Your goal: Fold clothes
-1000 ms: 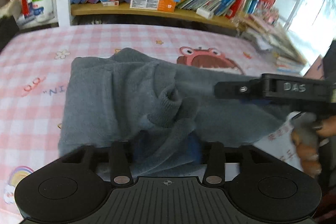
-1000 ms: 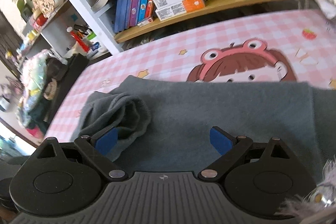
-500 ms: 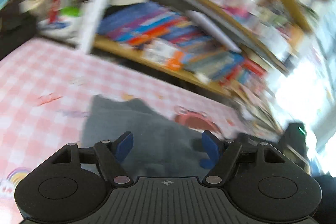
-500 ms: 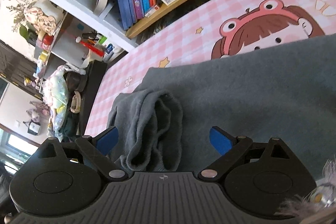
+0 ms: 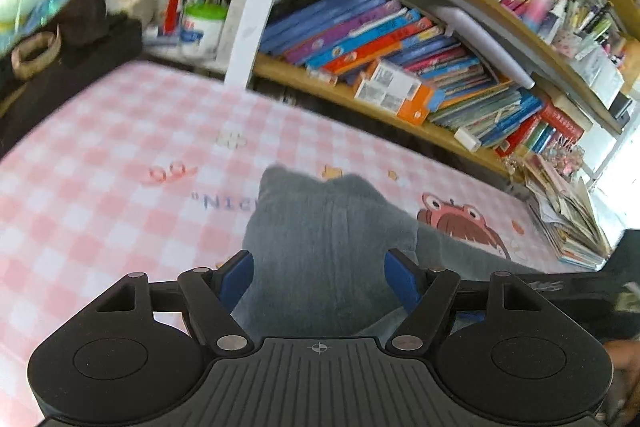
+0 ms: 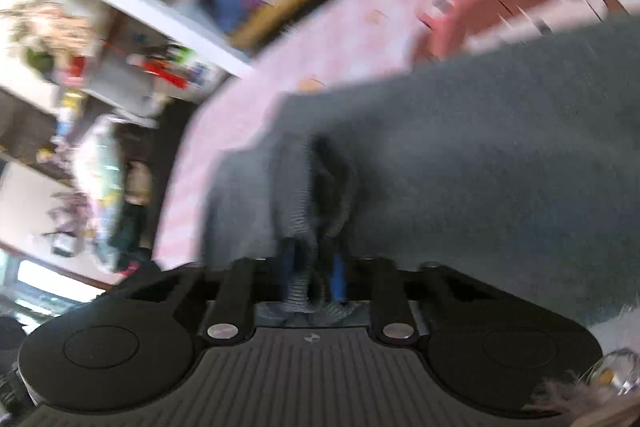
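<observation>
Blue-padded and drawn together, the right tongs [image 6: 312,273] have just closed on a ribbed cuff of the grey sweater [image 6: 480,167], the knit bunched between the pads in a blurred right wrist view. The left tongs [image 5: 318,281] stand apart, their blue pads on either side of a raised hump of the same garment without pressing it; the jaws have been widening a little, and nothing is clamped there. The sweater lies spread on the pink checked surface [image 5: 100,187], its main body stretching toward the cartoon frog print [image 5: 460,223], with the gathered sleeve end nearest the right tongs. The step in hand looks like taking up the sleeve to lay it across the body. To do it well, the grip should likely hold both layers of the cuff so it does not slip out, and the sleeve wants lifting just clear and carrying over in a flat arc, while the left tongs press or pinch the near hump to keep the body from dragging along. Thick knit tends to spring back, so the fold may need smoothing once laid. Beyond the cloth, low wooden shelves of leaning books [image 5: 380,43] line the far edge, an orange and white box [image 5: 396,95] lies before them, and a cup of pens [image 5: 204,23] stands past the white post.
</observation>
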